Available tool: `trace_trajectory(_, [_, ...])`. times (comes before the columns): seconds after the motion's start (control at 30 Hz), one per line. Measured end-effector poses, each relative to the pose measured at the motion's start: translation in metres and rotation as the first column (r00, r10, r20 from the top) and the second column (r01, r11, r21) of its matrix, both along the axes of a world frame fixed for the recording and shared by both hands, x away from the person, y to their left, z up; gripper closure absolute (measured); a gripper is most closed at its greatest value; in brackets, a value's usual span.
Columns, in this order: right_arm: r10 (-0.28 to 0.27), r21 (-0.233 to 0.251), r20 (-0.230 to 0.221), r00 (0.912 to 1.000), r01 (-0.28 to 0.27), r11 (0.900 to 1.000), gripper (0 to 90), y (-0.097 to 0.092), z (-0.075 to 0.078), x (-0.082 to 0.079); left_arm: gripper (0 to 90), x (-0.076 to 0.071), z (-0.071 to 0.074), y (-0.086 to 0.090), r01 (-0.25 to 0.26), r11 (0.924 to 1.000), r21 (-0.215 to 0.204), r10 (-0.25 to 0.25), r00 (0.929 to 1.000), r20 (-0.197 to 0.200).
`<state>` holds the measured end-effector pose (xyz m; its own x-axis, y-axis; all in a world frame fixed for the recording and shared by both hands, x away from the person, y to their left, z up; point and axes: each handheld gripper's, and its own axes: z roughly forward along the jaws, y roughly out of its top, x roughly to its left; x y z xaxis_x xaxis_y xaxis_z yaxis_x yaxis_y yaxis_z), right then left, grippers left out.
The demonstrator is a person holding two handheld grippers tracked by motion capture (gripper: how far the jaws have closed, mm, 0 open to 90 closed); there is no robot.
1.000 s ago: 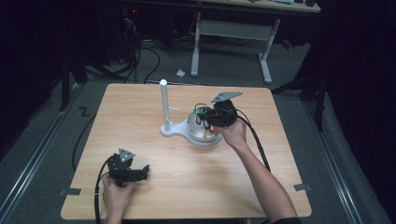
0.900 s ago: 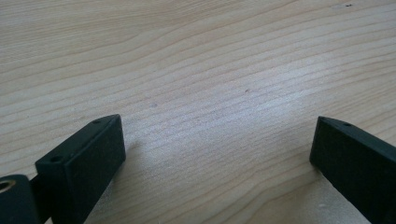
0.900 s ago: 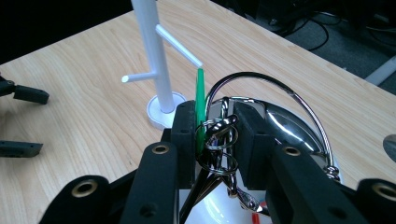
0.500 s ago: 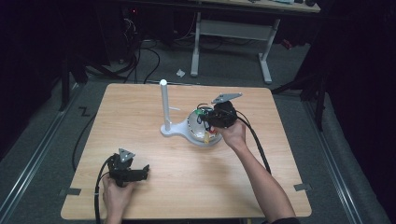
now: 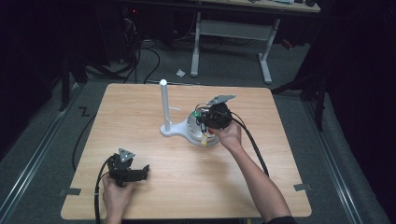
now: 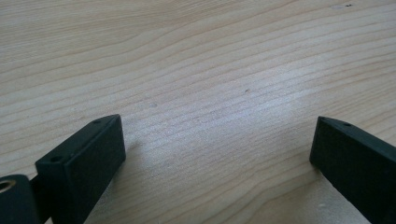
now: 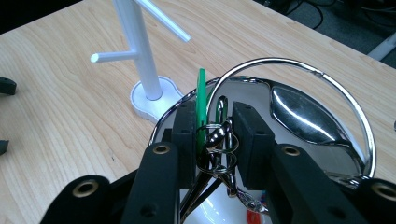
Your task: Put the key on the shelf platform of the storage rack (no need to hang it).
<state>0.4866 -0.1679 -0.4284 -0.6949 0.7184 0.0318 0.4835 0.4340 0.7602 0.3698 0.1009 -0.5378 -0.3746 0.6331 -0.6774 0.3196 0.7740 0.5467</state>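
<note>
Dim room, light wood table (image 5: pixel 154 196). Right tool (image 7: pixel 214 135) over chrome bowl (image 7: pixel 327 84), clamped on key ring bunch (image 7: pixel 215 144); green tag (image 7: pixel 201 100) upright between jaws, long axis vertical, pointing up. White peg stand (image 7: pixel 140 51) just beyond bowl, up-left of tool, pegs roughly level. Right hand far nearer. Left tool (image 6: pixel 217 154) jaws apart, empty, resting near table's front edge
</note>
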Motion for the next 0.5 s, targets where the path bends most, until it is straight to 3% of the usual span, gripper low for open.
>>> trace_trajectory(0.5, [-0.033, -0.042, -0.043, 0.9985, 0.032, 0.9986, 72.0, 0.004, -0.017, 0.012, 3.6, 0.000, 0.000, 0.000, 0.001, 1.0000, 0.008, -0.001, 1.0000, 0.004])
